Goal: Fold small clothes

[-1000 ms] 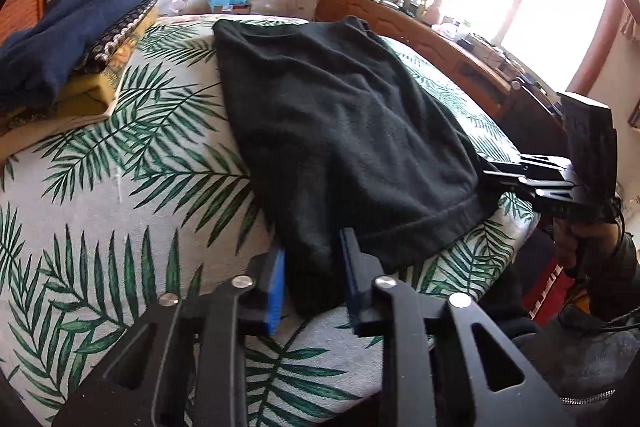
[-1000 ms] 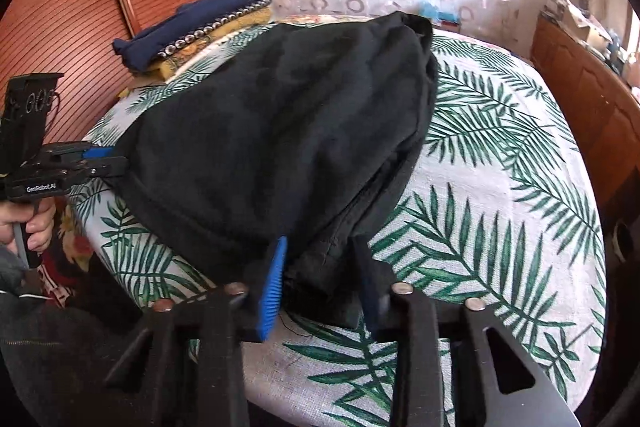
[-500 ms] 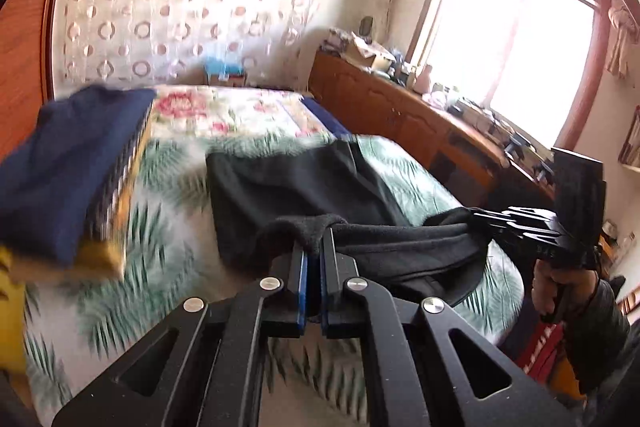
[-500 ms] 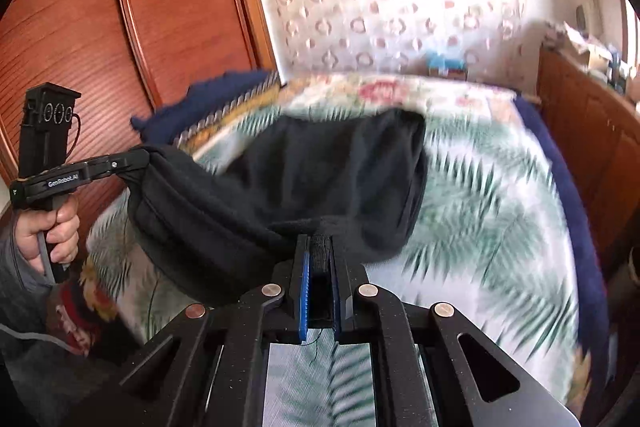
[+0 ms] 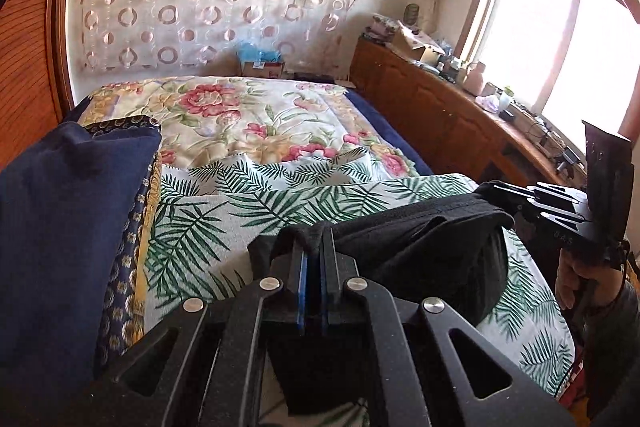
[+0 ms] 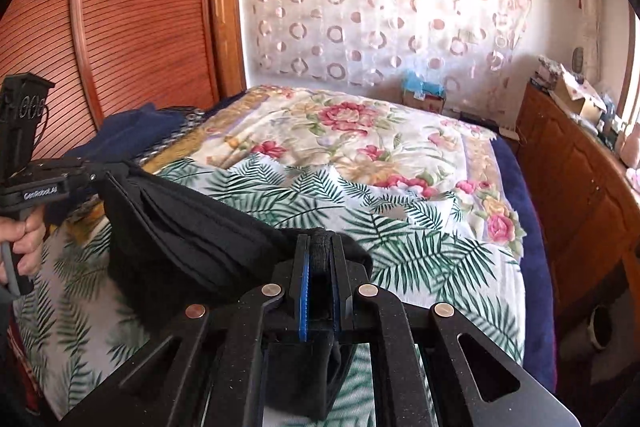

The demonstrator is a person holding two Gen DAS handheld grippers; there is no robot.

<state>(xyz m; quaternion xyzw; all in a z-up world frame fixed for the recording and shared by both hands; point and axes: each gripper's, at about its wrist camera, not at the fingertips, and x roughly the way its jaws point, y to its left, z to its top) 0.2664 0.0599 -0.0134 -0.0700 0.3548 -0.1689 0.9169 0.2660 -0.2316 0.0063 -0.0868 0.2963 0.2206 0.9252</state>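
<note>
A black garment [image 5: 424, 247] hangs stretched between both grippers above the palm-leaf sheet [image 5: 224, 219]. My left gripper [image 5: 313, 239] is shut on one corner of it, the cloth bunched over the blue pads. The right gripper [image 5: 490, 189] holds the other corner at the right of this view. In the right wrist view my right gripper [image 6: 320, 241] is shut on a thick fold of the black garment [image 6: 188, 239], which sags leftward to the left gripper [image 6: 104, 169], held by a hand [image 6: 24, 239].
A stack of folded clothes, navy on top [image 5: 68, 227], lies at the bed's left side [image 6: 136, 131]. A floral quilt [image 5: 248, 123] covers the far bed. A wooden cabinet [image 5: 440, 123] with clutter runs along the right; a slatted wardrobe [image 6: 132, 11] stands left.
Both grippers closed on the garment's near corners, then lifted it off the sheet and carried it forward; it no longer lies flat but hangs between them.
</note>
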